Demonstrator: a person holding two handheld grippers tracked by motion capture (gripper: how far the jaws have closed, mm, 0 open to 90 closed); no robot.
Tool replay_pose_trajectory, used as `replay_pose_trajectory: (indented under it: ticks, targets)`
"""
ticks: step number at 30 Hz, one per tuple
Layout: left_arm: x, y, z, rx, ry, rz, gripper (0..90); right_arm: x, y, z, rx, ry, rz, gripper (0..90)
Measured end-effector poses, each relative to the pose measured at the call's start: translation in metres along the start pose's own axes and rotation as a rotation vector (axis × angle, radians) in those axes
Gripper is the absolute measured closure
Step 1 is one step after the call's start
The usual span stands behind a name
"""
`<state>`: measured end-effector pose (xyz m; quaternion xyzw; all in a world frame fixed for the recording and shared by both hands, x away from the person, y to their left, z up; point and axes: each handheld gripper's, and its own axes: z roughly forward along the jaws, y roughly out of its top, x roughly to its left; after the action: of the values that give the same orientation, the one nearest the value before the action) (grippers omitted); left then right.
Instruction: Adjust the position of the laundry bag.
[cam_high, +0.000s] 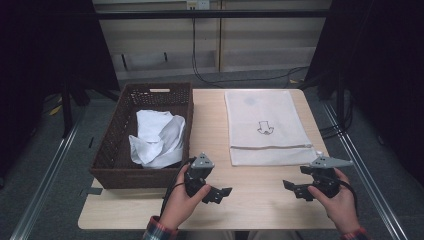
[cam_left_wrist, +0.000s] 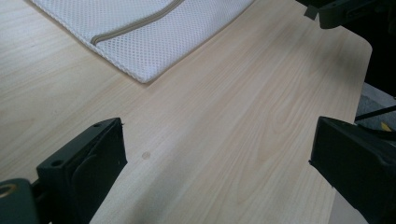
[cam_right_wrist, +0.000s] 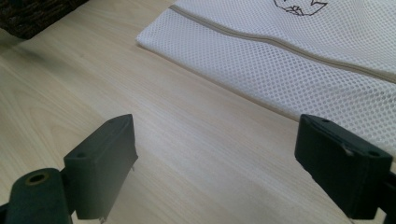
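Note:
A white mesh laundry bag (cam_high: 267, 125) with a zip and a small black drawing lies flat on the right half of the wooden table (cam_high: 250, 200). A dark woven basket (cam_high: 125, 125) at the left holds crumpled white cloth (cam_high: 157, 137). My left gripper (cam_high: 222, 192) hovers near the front edge, pointing right, jaws wide open over bare wood (cam_left_wrist: 219, 154). My right gripper (cam_high: 290, 187) is held at the front right, pointing left, jaws wide apart and empty (cam_right_wrist: 215, 158). The bag's zipped edge (cam_right_wrist: 280, 51) lies just ahead of it, and its corner (cam_left_wrist: 144, 51) shows in the left gripper view.
The basket's near wall (cam_high: 135, 177) stands just left of my left hand. In the left gripper view the other gripper (cam_left_wrist: 345, 11) shows at the top right, near the table's right edge. Cables and a wall cabinet lie beyond the table's far edge.

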<state>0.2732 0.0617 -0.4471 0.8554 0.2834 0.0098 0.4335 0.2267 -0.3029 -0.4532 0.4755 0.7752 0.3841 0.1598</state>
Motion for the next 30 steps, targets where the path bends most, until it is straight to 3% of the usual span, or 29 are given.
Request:
replay_pose_trajectory:
  ticks: [8, 15, 19, 20, 24, 30]
  targets:
    - [0.001, -0.002, 0.000, 0.007, 0.006, -0.002, 2.8, 0.000, 0.001, 0.006, 0.008, 0.007, -0.013, 12.6]
    - [0.001, -0.005, 0.001, 0.010, 0.002, -0.001, 2.8, -0.004, 0.006, 0.010, 0.000, 0.003, 0.023, 12.7]
    - [0.000, -0.003, 0.004, 0.010, -0.009, 0.007, 2.8, -0.007, 0.008, 0.020, -0.006, -0.032, 0.005, 14.0]
    - [-0.001, -0.002, 0.004, 0.008, -0.007, 0.008, 2.8, -0.010, 0.009, 0.026, 0.005, -0.044, 0.024, 14.2]
    - [-0.001, 0.001, 0.005, 0.003, -0.013, 0.013, 2.8, -0.014, 0.014, 0.033, 0.018, -0.042, 0.019, 14.3]
    - [-0.001, 0.004, 0.012, 0.012, -0.022, 0.019, 2.8, -0.024, 0.029, 0.045, -0.002, -0.078, 0.028, 15.1]
